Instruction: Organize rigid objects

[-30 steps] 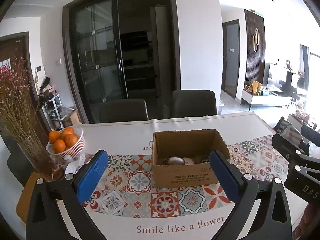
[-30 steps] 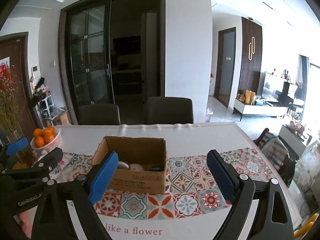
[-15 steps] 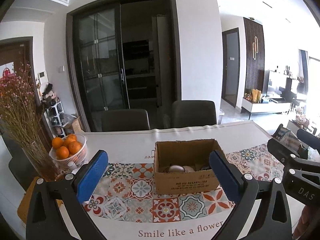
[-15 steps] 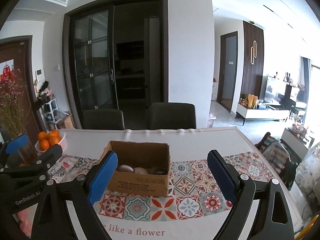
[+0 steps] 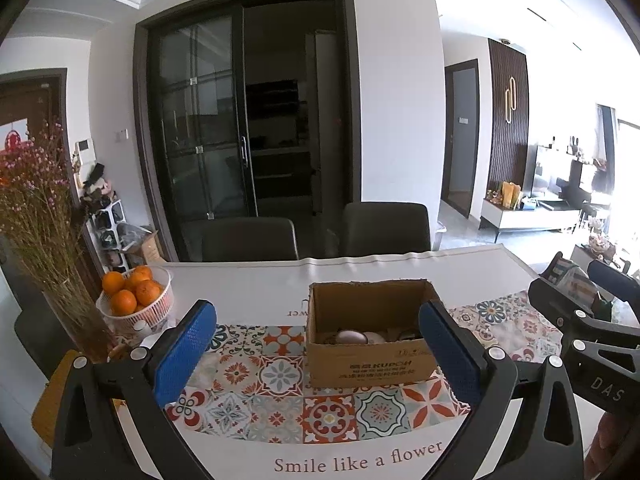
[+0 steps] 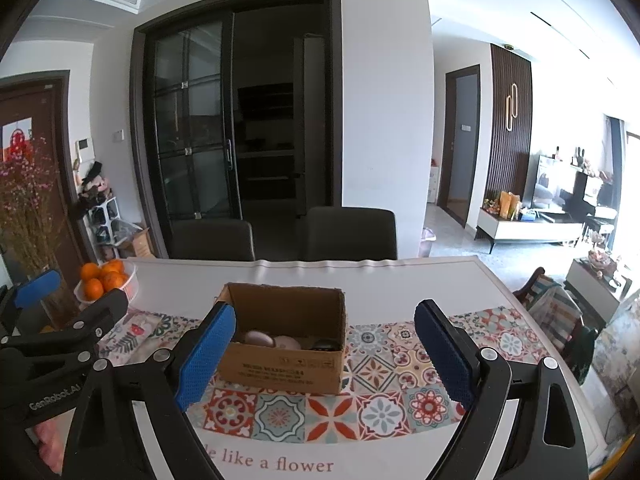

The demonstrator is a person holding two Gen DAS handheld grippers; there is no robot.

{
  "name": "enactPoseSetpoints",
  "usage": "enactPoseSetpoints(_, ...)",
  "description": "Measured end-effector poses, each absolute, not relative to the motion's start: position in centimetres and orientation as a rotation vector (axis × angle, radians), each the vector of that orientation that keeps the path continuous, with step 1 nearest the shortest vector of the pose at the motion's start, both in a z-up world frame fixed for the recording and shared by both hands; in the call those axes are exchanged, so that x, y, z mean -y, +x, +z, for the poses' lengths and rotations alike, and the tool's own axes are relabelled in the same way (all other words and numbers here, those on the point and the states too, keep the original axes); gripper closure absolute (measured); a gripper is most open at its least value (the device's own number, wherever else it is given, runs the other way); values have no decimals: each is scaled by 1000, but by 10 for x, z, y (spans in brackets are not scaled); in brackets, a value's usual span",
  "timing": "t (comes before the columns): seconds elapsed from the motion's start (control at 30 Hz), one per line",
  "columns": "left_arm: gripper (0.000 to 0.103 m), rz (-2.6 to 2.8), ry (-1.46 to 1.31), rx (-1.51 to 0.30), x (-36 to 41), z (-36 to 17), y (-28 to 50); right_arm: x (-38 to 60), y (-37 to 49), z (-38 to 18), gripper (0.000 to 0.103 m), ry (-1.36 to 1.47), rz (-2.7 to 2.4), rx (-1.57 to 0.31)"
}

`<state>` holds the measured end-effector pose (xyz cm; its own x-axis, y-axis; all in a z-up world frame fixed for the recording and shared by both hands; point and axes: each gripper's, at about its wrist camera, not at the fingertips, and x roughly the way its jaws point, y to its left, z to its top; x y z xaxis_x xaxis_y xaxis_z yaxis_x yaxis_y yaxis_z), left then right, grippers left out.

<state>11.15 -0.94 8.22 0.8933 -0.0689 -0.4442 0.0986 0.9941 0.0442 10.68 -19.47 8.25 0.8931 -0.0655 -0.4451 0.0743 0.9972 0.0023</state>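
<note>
Both claws hover with blue pads wide apart, empty: left claw [image 5: 316, 354], right claw [image 6: 324, 354]. Beyond them the white worktop [image 6: 400, 280] carries a tiled-pattern runner [image 5: 280, 400], where an open brown cardboard box [image 6: 286, 344] holds pale rounded objects [image 6: 260, 338].

One box [image 5: 370, 362], two chairs [image 5: 249, 239]

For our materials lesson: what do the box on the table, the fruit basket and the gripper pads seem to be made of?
Box: brown corrugated cardboard, matte, with raw cut edges and printed lettering.
Fruit basket: probably white plastic, with a slotted wall and a slight sheen.
Pads: likely blue rubber or foam, with a dimpled, dull surface.
</note>
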Motion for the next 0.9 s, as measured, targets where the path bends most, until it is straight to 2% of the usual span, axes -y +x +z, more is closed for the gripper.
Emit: enactPoseSetpoints(0.9, 0, -82, 64, -438, 11, 92, 101, 194, 104, 85, 11, 29, -63, -457)
